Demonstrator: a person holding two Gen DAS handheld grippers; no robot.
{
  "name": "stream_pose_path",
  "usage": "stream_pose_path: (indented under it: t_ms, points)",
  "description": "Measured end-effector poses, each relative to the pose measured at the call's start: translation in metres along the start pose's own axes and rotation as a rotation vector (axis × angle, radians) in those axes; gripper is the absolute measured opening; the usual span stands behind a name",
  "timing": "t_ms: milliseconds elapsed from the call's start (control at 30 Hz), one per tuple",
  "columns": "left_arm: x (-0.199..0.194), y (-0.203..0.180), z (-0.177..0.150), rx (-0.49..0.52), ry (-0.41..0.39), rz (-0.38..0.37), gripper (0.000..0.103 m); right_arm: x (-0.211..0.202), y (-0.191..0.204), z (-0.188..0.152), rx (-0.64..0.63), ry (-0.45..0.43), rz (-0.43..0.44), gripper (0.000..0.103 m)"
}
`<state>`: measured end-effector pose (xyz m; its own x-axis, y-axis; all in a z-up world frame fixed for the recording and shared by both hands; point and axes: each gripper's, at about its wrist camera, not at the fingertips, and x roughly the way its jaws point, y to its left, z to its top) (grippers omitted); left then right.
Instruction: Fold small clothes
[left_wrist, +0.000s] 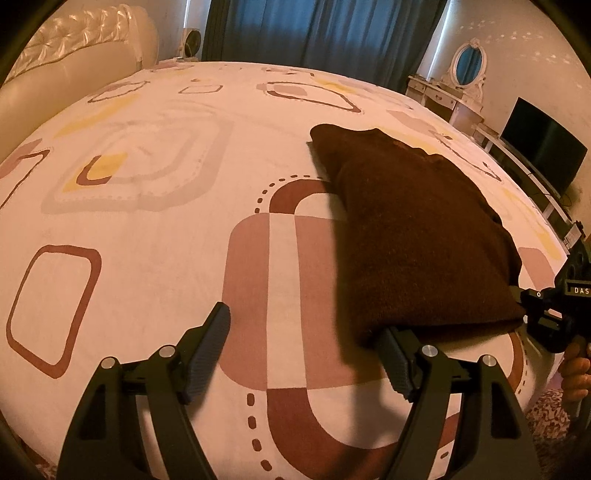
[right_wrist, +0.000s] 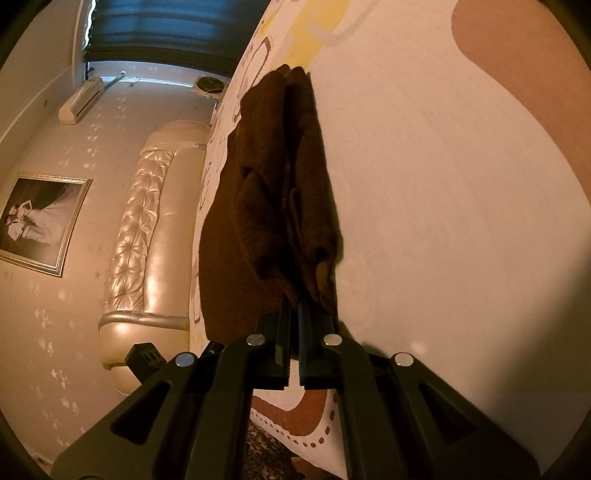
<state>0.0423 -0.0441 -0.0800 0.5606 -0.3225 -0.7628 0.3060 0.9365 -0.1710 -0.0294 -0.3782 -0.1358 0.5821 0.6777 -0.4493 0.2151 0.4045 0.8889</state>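
A dark brown knitted garment (left_wrist: 413, 221) lies folded lengthwise on the bed's patterned sheet (left_wrist: 155, 258). My left gripper (left_wrist: 306, 347) is open and empty; its right finger (left_wrist: 397, 363) sits under the garment's near left corner, its left finger (left_wrist: 207, 354) on bare sheet. My right gripper (left_wrist: 517, 295) comes in from the right edge at the garment's near right corner. In the right wrist view, which is rolled sideways, the right gripper (right_wrist: 294, 306) is shut on the near edge of the garment (right_wrist: 273, 206), whose layers rise from the sheet at the grip.
A padded cream headboard (left_wrist: 74, 66) stands at the far left, blue curtains (left_wrist: 317, 29) behind the bed. A dressing table with oval mirror (left_wrist: 461, 74) and a dark TV (left_wrist: 543, 147) stand to the right. The bed's near edge (left_wrist: 332, 469) lies just below my left gripper.
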Motion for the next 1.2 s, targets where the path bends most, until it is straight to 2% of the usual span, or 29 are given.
stream_pose_path:
  t_ms: [267, 767, 933, 1033, 1067, 1100, 1167, 1200]
  points:
    - [-0.004, 0.003, 0.000, -0.012, 0.045, -0.013, 0.076, -0.003, 0.001, -0.001, 0.002, 0.003, -0.009, 0.002]
    - [-0.017, 0.008, -0.007, -0.036, 0.073, -0.005, 0.076, -0.014, 0.002, -0.009, 0.003, 0.011, -0.041, 0.003]
    - [-0.027, 0.011, -0.008, -0.048, 0.072, 0.011, 0.076, -0.026, -0.005, -0.012, 0.016, -0.006, -0.081, 0.004]
    - [-0.032, 0.016, -0.003, -0.061, 0.067, 0.006, 0.076, -0.034, -0.006, -0.011, 0.022, -0.017, -0.066, 0.019]
    - [-0.036, 0.019, 0.001, -0.076, 0.055, -0.011, 0.076, -0.037, -0.004, -0.009, 0.024, -0.029, -0.058, 0.030]
    - [-0.039, 0.022, 0.005, -0.092, 0.043, -0.027, 0.076, -0.039, -0.002, -0.007, 0.023, -0.041, -0.047, 0.035]
    - [-0.041, 0.027, 0.013, -0.121, 0.030, -0.057, 0.076, -0.043, 0.004, 0.000, 0.005, -0.058, -0.023, 0.053]
    - [-0.039, 0.030, 0.017, -0.133, 0.027, -0.074, 0.076, -0.043, 0.007, 0.004, -0.009, -0.064, -0.022, 0.055]
